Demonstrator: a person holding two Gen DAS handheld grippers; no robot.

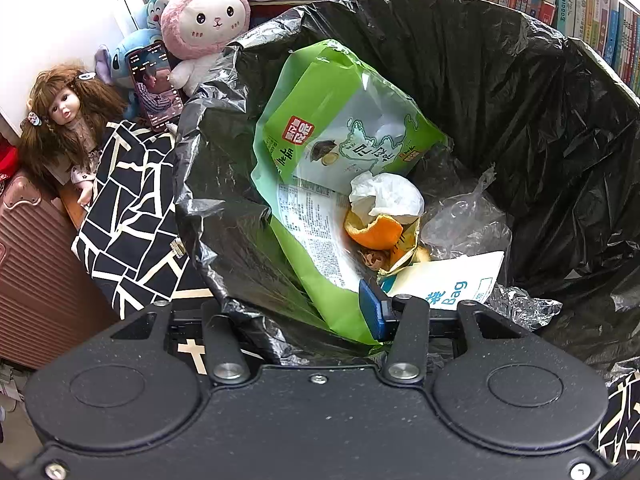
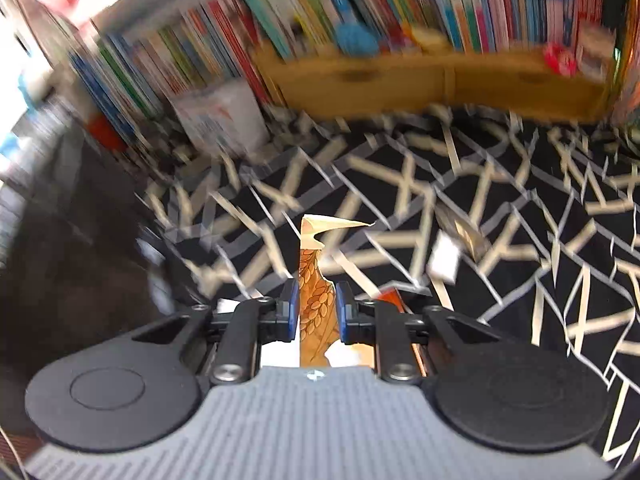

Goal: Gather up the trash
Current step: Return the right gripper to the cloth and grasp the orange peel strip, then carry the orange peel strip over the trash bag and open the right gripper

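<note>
- Fingers of the right gripper (image 2: 317,308) pinch a torn orange-patterned wrapper (image 2: 316,280), lifted clear above the black-and-cream tablecloth (image 2: 500,208).
- Left gripper (image 1: 316,312) clamps the near rim of the black bin liner (image 1: 480,60); one blue pad (image 1: 371,307) shows inside, its partner hidden by plastic.
- Inside the liner: green seaweed packet (image 1: 320,152), orange peel (image 1: 374,230), crumpled tissue (image 1: 386,196), clear film (image 1: 466,220), white bag (image 1: 448,280).
- Only the right wrist view, blurred, shows the wrapper; only the left shows the liner's contents.
</note>
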